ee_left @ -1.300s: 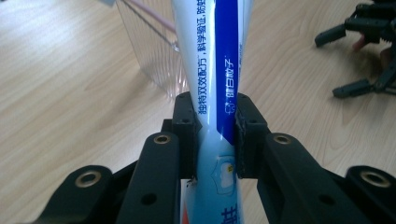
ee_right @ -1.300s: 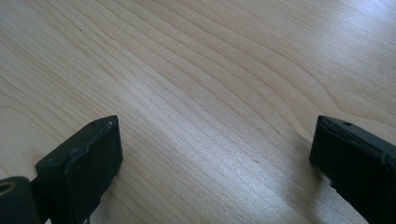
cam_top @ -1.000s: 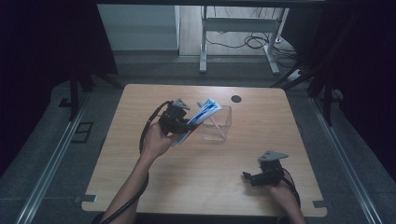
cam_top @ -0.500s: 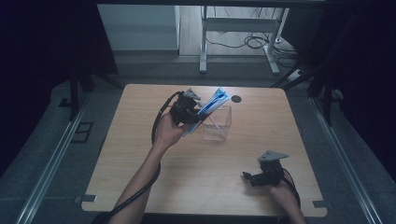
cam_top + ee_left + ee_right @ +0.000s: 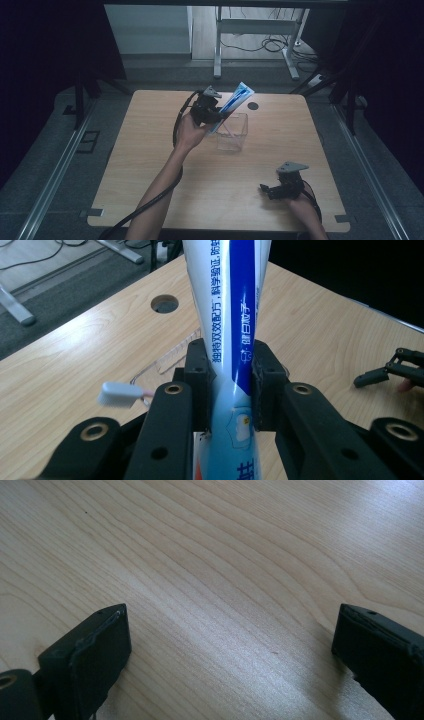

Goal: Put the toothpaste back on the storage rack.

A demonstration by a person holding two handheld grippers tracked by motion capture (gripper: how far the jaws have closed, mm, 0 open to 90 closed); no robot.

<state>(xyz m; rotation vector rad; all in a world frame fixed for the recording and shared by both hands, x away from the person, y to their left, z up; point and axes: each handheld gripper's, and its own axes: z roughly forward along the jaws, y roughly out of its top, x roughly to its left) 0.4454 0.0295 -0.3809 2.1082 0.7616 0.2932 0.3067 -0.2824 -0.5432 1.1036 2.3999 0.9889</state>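
Note:
My left gripper [image 5: 214,117] is shut on a blue and white toothpaste tube [image 5: 234,102], held slanted above the near left edge of a clear plastic box [image 5: 234,132] at the table's middle. In the left gripper view both pads squeeze the toothpaste tube [image 5: 235,320], which runs up between them, and a toothbrush head [image 5: 119,393] pokes out of the clear box below on the left. My right gripper [image 5: 265,189] rests near the front right of the table, jaws wide open over bare wood [image 5: 220,600].
A wooden table [image 5: 150,165] with a round cable hole [image 5: 253,105] at its far edge, behind the box. Dark floor, metal rails and a desk frame with cables lie beyond the table. The other gripper [image 5: 385,371] appears far right in the left gripper view.
My left hand has carried the toothpaste tube rightward and farther back, from left of the box to over its edge, and the tube stands steeper. The right gripper has stayed put.

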